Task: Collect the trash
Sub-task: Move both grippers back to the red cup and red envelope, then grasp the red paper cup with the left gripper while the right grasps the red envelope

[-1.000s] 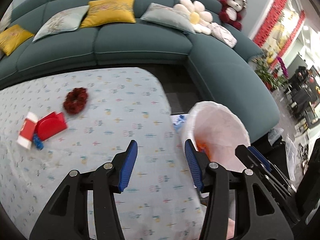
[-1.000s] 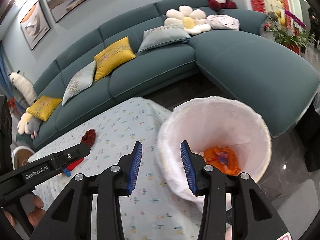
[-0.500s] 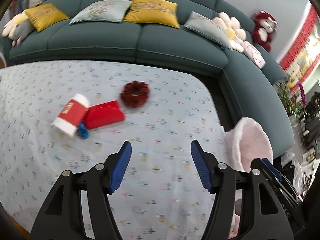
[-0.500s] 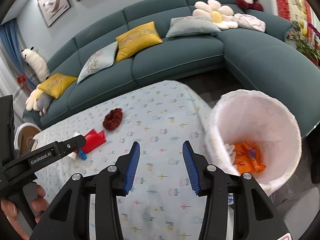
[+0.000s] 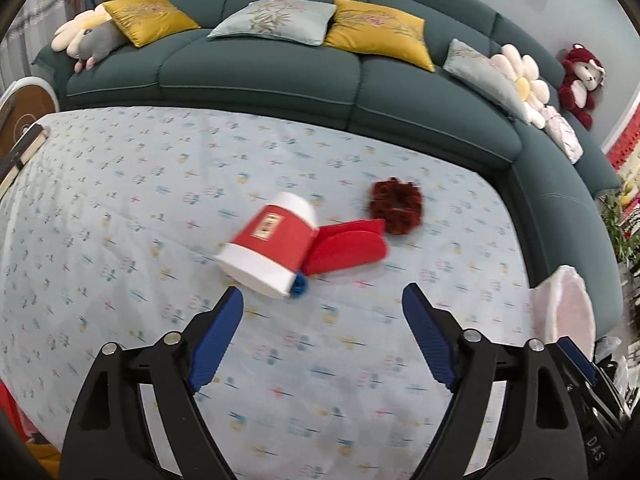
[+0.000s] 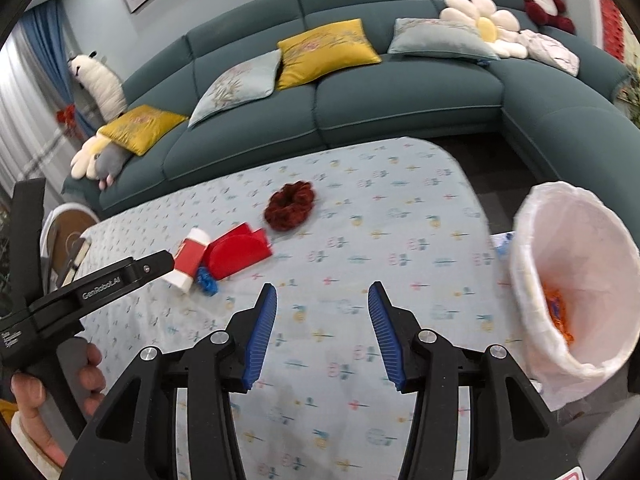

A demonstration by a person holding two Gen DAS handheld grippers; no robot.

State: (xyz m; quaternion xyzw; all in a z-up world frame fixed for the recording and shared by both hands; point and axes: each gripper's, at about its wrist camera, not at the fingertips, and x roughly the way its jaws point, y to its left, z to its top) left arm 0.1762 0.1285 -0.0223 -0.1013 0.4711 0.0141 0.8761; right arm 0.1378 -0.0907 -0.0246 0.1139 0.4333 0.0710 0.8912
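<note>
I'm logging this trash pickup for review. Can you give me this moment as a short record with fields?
left hand-held gripper: open, empty, facing the cup
right hand-held gripper: open, empty
red-and-white cup: on its side on the tablecloth
red box: touching cup
blue scrap: beside cup
scrunchie: apart
lined bin: orange wrapper inside

- Bright, even indoor light fills both views; shadows are faint and soft.
- Motion blur smears the red-and-white cup (image 5: 269, 249) and the dark red scrunchie (image 5: 396, 212) beyond the fingertips.
- The fingers (image 5: 216, 338) nearest the lens stay sharp.
- Fisheye distortion bends the sofa (image 6: 360, 92) into a curve, and black vignette fills the corners.
</note>
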